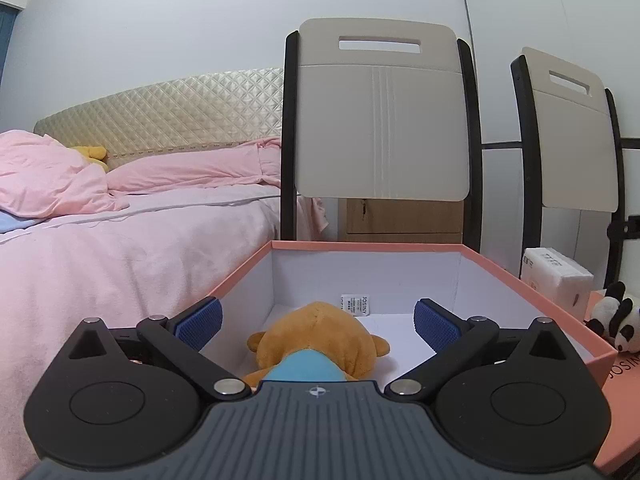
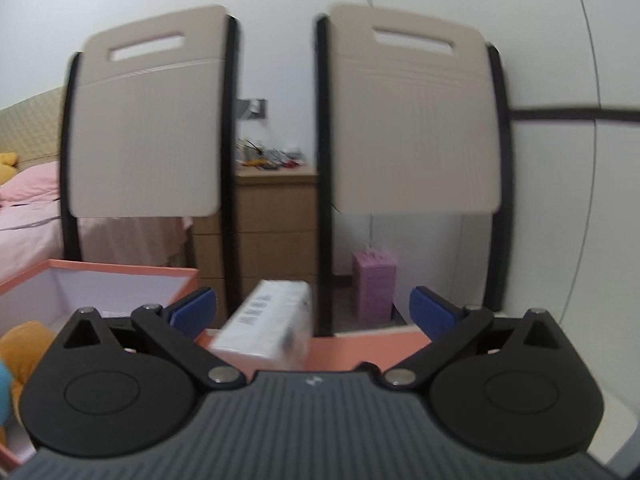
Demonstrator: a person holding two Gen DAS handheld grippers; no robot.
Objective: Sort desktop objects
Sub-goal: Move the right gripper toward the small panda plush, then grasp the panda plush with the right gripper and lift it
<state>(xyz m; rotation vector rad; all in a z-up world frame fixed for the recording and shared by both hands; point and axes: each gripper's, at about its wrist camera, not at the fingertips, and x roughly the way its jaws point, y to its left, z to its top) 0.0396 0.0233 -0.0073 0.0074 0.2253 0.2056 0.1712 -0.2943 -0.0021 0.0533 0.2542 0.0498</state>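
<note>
The brown plush bear [image 1: 320, 336] in its blue top lies inside the pink box [image 1: 500, 268], on the white floor near the box's near end, right below and between my left gripper [image 1: 318, 322]. My left jaws are spread wide, a blue pad [image 1: 200, 322] on either side of the bear, neither touching it. Beyond the bear a small white packet [image 1: 356, 304] leans at the foot of the far wall of the box.

To the right of the box a white tissue pack [image 1: 556, 280] sits on the pink lid [image 1: 596, 300], with a plush panda [image 1: 612, 316] just beside it.

My right gripper [image 2: 312, 314] also has its jaws spread wide and grips nothing. The tissue pack [image 2: 268, 328] lies ahead between them, blurred, resting on the pink lid [image 2: 372, 352]. The box [image 2: 100, 276] and the bear [image 2: 24, 348] show at the left edge of that view.

Behind stand two chairs [image 1: 380, 120], a wooden drawer unit [image 2: 276, 224] and a bed [image 1: 120, 240] with pink bedding.
</note>
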